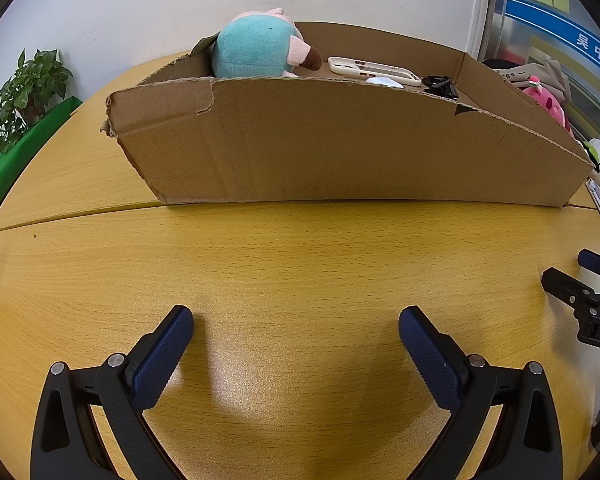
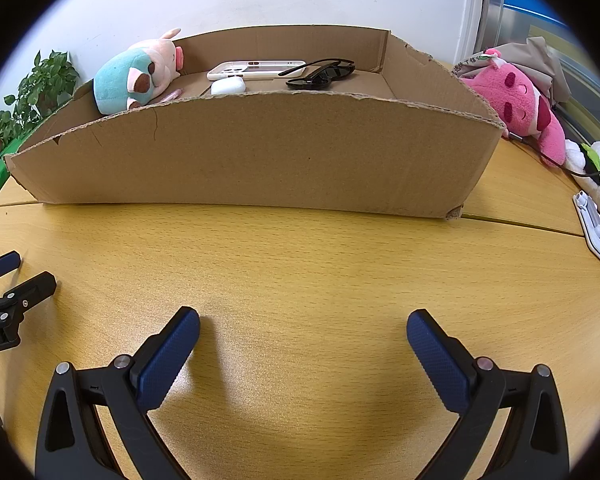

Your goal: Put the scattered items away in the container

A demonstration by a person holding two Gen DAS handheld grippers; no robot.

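A shallow cardboard box [image 1: 340, 148] [image 2: 260, 152] stands on the wooden table ahead of both grippers. Inside it lie a teal and pink plush toy [image 1: 256, 50] [image 2: 134, 78], a white phone case [image 1: 374, 70] [image 2: 256, 69], a white earbud case [image 2: 228, 86], black sunglasses [image 2: 324, 76] [image 1: 442, 86] and a small pink item [image 2: 172, 95]. My left gripper [image 1: 296, 322] hovers low over bare table in front of the box, open and holding nothing. My right gripper [image 2: 303, 324] is likewise open over the table. Each gripper shows at the edge of the other's view.
A pink plush [image 2: 524, 112] and a white plush [image 2: 596, 168] lie right of the box, beside a cable and a flat white item [image 2: 592, 224]. A potted plant [image 1: 24, 92] and a green board [image 1: 16, 164] sit at the far left. A white wall is behind.
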